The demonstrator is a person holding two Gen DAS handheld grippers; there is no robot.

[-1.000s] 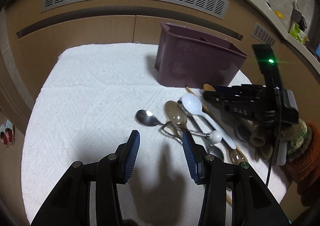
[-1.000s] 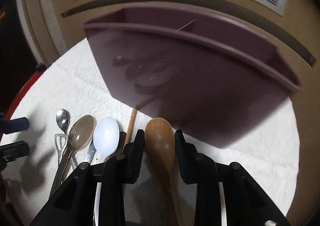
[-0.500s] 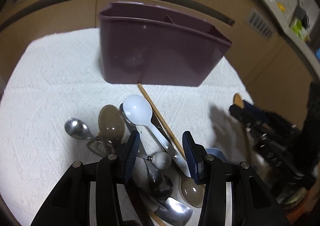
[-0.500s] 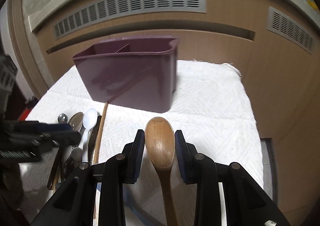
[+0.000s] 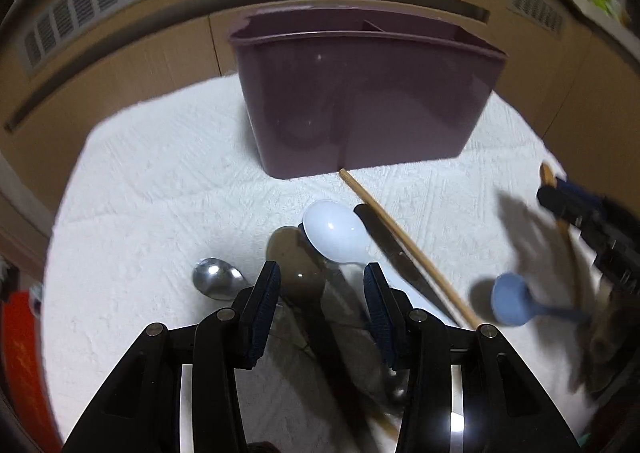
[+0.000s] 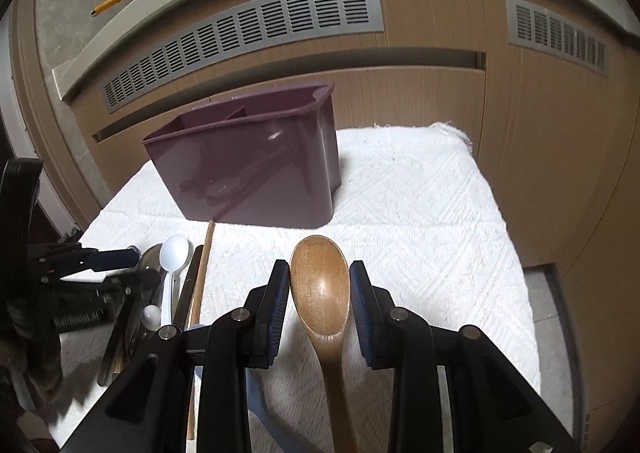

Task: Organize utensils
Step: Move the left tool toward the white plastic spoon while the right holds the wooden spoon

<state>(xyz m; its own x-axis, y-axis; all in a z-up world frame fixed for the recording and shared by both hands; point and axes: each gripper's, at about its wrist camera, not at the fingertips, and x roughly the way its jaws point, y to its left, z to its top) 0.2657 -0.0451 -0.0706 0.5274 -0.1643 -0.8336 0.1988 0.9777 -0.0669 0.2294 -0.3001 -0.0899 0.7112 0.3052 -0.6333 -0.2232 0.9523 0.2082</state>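
A purple divided utensil bin (image 5: 360,93) stands at the back of a white towel (image 5: 160,213); it also shows in the right wrist view (image 6: 248,169). My left gripper (image 5: 320,293) is open, low over a pile of utensils: a white plastic spoon (image 5: 334,233), a translucent brown spoon (image 5: 298,265), a steel spoon (image 5: 214,279), a wooden chopstick (image 5: 404,245) and a blue spoon (image 5: 510,303). My right gripper (image 6: 319,295) is shut on a wooden spoon (image 6: 320,285), held above the towel (image 6: 420,233) to the right of the pile.
Wooden cabinet fronts with grey vent grilles (image 6: 240,37) rise behind the towel. The towel's right edge drops to the floor (image 6: 548,313). My right gripper appears at the right edge of the left wrist view (image 5: 588,221).
My left gripper has moved forward over the utensil pile toward the bin. My right gripper has lifted the wooden spoon and pulled back and right, away from the bin.
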